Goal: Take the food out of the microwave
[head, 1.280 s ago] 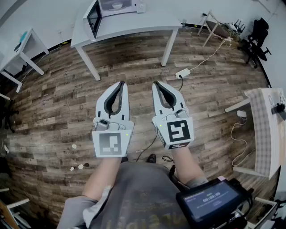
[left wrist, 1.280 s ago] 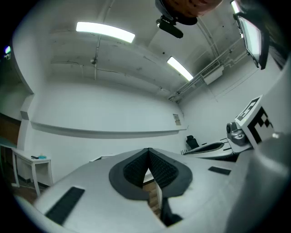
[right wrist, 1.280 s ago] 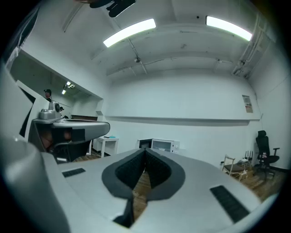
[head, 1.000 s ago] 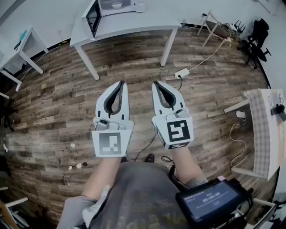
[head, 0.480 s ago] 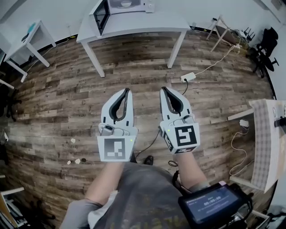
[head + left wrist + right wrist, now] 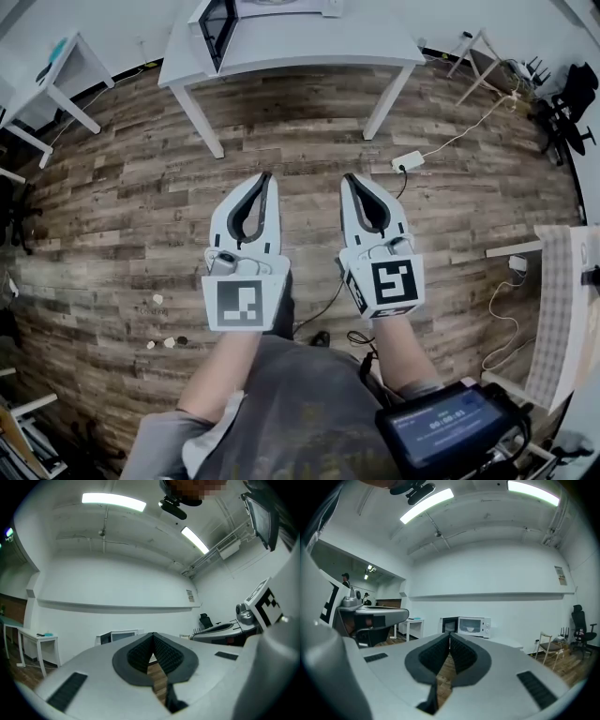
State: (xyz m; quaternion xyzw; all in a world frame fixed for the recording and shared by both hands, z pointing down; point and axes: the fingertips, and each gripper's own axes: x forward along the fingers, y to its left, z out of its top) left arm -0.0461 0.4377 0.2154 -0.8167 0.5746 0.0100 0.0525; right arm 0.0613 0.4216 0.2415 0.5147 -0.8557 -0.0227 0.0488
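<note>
Left gripper (image 6: 265,176): jaws closed, empty. Right gripper (image 6: 349,178): jaws also closed on nothing. Well ahead, a white microwave (image 6: 485,626) stands at the bench's (image 6: 309,45) left end, its door open and a small white bowl (image 6: 469,629) inside.

White microwave (image 6: 474,624), white table (image 6: 309,42), brown wood-plank floor (image 6: 122,206)

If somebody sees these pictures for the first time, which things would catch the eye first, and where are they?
First come two white two-jaw grippers with black-and-white marker cubes, the left gripper and the right gripper. They are held side by side at the centre of the head view, both shut and empty. Next comes the white microwave oven, its door open, on the white table ahead, with a white bowl inside.
</note>
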